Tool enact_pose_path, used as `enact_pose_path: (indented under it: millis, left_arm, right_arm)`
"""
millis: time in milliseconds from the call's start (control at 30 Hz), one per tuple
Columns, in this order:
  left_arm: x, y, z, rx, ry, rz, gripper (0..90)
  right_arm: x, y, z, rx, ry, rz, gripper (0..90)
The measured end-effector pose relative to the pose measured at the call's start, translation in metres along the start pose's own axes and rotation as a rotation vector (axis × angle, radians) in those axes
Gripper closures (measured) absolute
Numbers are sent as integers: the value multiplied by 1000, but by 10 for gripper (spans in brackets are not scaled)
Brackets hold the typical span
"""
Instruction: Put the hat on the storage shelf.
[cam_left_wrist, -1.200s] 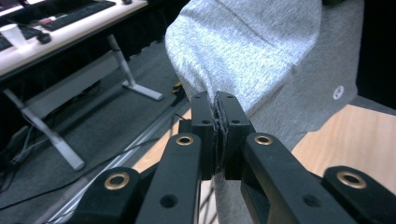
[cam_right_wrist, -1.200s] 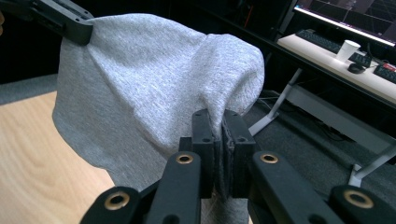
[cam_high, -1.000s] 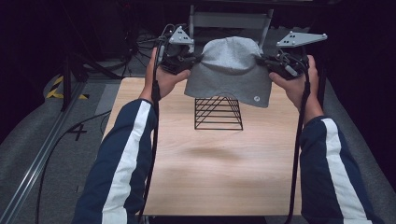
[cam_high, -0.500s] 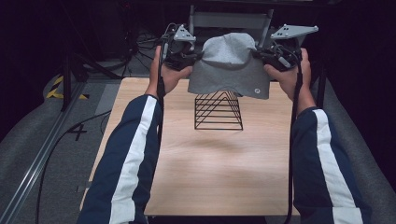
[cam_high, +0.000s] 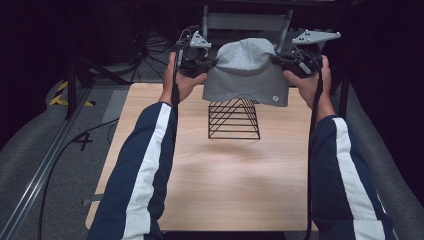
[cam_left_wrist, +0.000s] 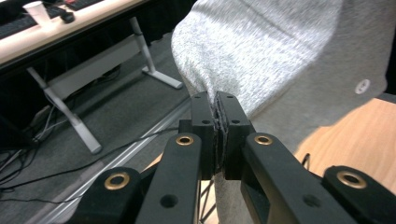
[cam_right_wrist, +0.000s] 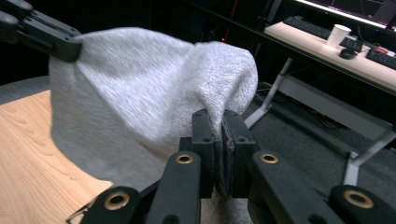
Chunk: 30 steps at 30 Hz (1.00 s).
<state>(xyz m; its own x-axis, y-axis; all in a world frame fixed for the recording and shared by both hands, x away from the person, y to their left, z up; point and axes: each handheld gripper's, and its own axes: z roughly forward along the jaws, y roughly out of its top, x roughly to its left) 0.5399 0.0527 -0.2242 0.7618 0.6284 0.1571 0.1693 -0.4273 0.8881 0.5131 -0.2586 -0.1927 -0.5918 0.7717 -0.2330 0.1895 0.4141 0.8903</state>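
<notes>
Grippers: left gripper (cam_high: 212, 62) and right gripper (cam_high: 277, 59) clamped tight on grey beanie (cam_high: 246, 75) edges
Change: beanie re-spread, lowered toward wire rack (cam_high: 234, 119) at 6 o'clock — draping next

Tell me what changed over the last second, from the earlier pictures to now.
Both hands carried the grey beanie a little down and toward the person, so its hem now hangs over the top of the black wire rack. A second ago the hat was stretched flat and wide; now it is bunched and rounder. The left gripper and right gripper stayed clamped on its edges. The rack and table did not move.
</notes>
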Motion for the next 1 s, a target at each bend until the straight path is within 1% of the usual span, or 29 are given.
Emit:
enact_pose_path:
  millis: [33, 100, 133, 200, 233, 300, 333, 367, 433, 500, 633, 667, 700, 767, 833, 867, 900, 933, 1000]
  left_arm:
    - [-1, -1, 0, -9, -10, 5, 871]
    - [-4, -3, 0, -5, -17, 15, 870]
    - [-4, -5, 0, -7, -23, 11, 870]
    - [-4, -8, -2, -13, -23, 0, 870]
    - [-3, -10, -4, -12, -31, -6, 870]
    - [-3, -11, -8, -4, -39, -2, 870]
    - [-3, -12, -10, -6, -40, 3, 870]
    - [-4, -12, -13, -13, -43, -3, 870]
    - [-6, -11, -18, -27, -50, -2, 870]
    - [-9, -11, -24, -45, -65, -5, 870]
    - [-14, -9, -30, -53, -74, 6, 870]
    - [-18, -8, -32, -48, -79, 21, 870]
    - [-18, -8, -32, -48, -79, 21, 870]
    - [-20, -9, -35, -60, -89, 30, 870]
    - [-22, -11, -36, -50, -89, 39, 870]
    - [-22, -11, -37, -48, -91, 40, 870]
    - [-22, -12, -38, -54, -91, 30, 870]
    - [-20, -13, -39, -49, -89, 39, 870]
    - [-20, -15, -40, -40, -86, 40, 870]
  right_arm:
    - [1, -1, 0, -3, 6, 2, 853]
    - [2, -3, 0, -1, 15, -2, 853]
    - [3, -5, 0, 8, 16, -3, 853]
    - [4, -9, 0, 7, 24, -3, 853]
    - [5, -11, 0, 6, 31, 0, 853]
    - [7, -15, 0, 15, 39, -5, 853]
    - [8, -16, -1, 20, 42, -9, 853]
    - [8, -16, -2, 23, 43, -13, 853]
    - [10, -16, -5, 16, 49, -16, 853]
    - [12, -14, -9, 15, 54, -24, 853]
    - [17, -11, -15, 12, 54, -42, 853]
    - [18, -10, -16, 11, 55, -43, 853]
    - [18, -10, -16, 11, 55, -43, 853]
    - [20, -10, -18, 9, 56, -54, 853]
    - [22, -9, -19, 9, 58, -56, 853]
    - [23, -9, -19, 8, 60, -62, 853]
    - [24, -9, -19, 8, 63, -62, 853]
    - [25, -9, -20, 9, 62, -71, 853]
    - [27, -9, -20, 10, 60, -79, 853]
